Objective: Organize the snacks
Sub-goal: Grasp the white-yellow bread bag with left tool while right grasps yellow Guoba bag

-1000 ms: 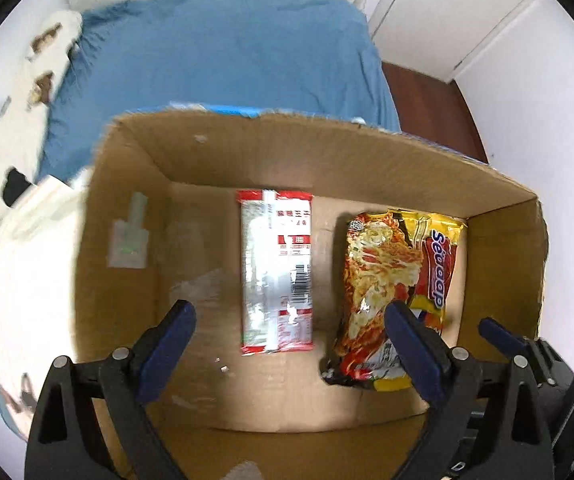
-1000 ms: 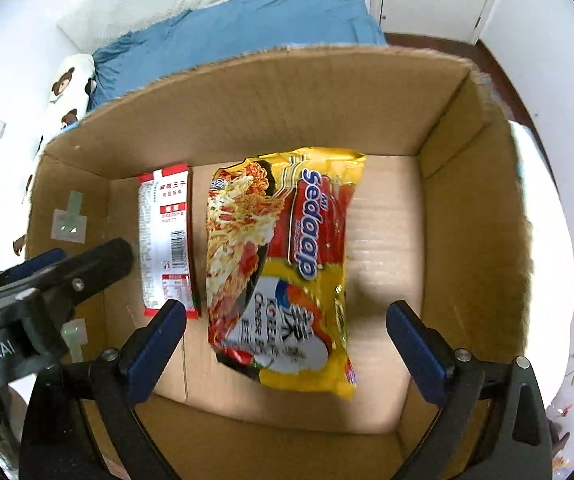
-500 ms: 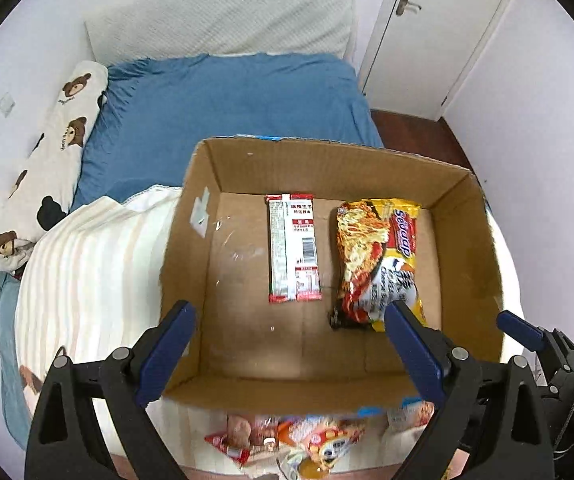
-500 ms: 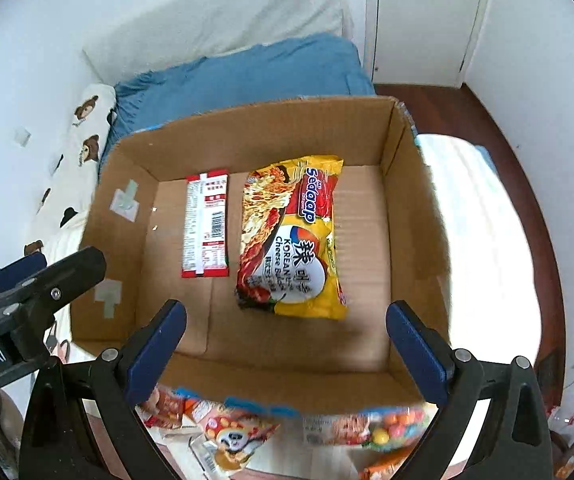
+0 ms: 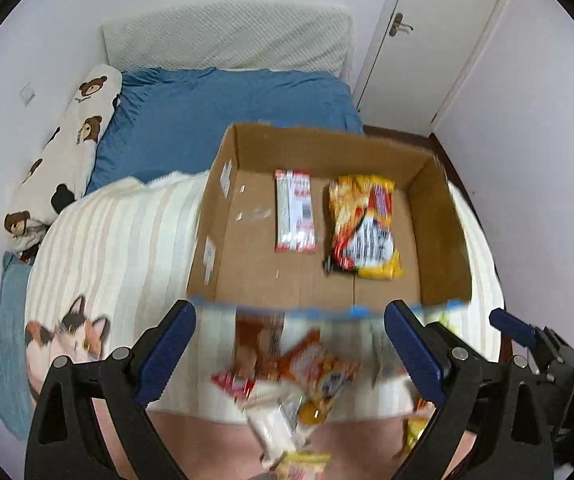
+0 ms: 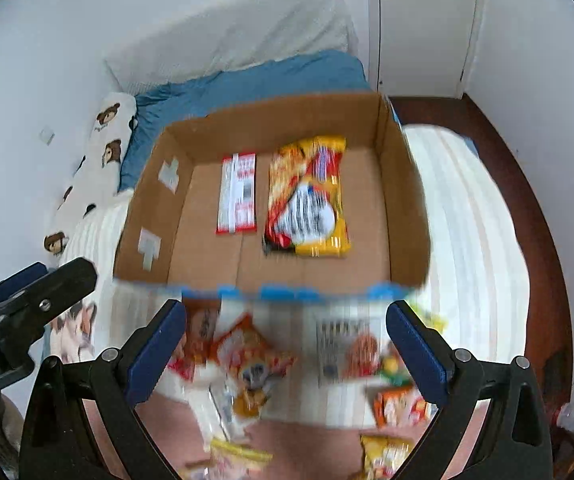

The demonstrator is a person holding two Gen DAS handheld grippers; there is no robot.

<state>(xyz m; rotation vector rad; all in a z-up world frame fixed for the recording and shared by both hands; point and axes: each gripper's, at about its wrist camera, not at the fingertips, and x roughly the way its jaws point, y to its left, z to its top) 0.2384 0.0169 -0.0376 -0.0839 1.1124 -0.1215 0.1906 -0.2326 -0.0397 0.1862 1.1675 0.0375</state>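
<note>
Both tongs, left (image 5: 289, 344) and right (image 6: 286, 342), pulled back from box (image 5: 439, 216) over loose snacks (image 6: 247, 354); jaws apart, empty.

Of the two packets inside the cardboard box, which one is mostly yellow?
The wide noodle packet, lying right of the narrow red-and-white packet on the box floor.

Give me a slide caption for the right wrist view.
Open right claw above loose snacks; cardboard box holds two packets.
</note>
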